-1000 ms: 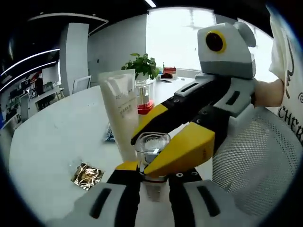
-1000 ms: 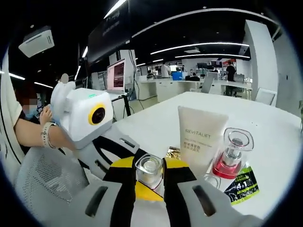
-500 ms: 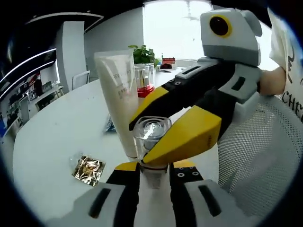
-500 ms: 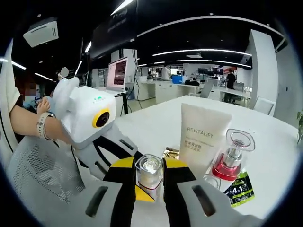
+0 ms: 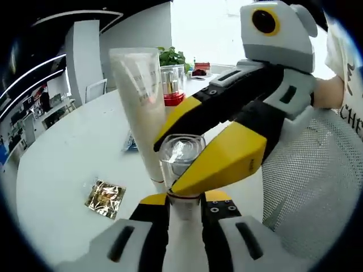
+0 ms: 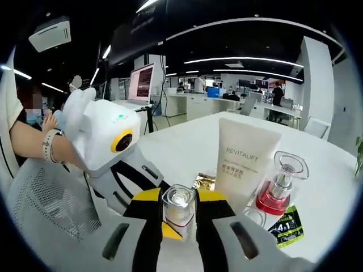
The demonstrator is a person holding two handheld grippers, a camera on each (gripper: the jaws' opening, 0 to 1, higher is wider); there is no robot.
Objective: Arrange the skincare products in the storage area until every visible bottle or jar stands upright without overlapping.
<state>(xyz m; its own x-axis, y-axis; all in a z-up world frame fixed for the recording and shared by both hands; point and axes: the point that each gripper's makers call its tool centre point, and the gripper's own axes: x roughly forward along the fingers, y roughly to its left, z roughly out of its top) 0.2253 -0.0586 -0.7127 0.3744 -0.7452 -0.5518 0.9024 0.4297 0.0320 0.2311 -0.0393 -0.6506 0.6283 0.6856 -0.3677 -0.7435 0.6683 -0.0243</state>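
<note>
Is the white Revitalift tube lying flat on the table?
No, in the right gripper view the white tube stands upright on the table, beside the red-based bottle.

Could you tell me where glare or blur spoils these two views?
Left gripper view: the window is blown out white, and the white tube has blurred print. Right gripper view: evenly lit, the tube's lettering sharp, the far office soft, straight lines bowed.

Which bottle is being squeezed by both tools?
The small clear glass bottle, pinched by the left tool and right tool. The white tube and red-based glass bottle stand free on the table.
</note>
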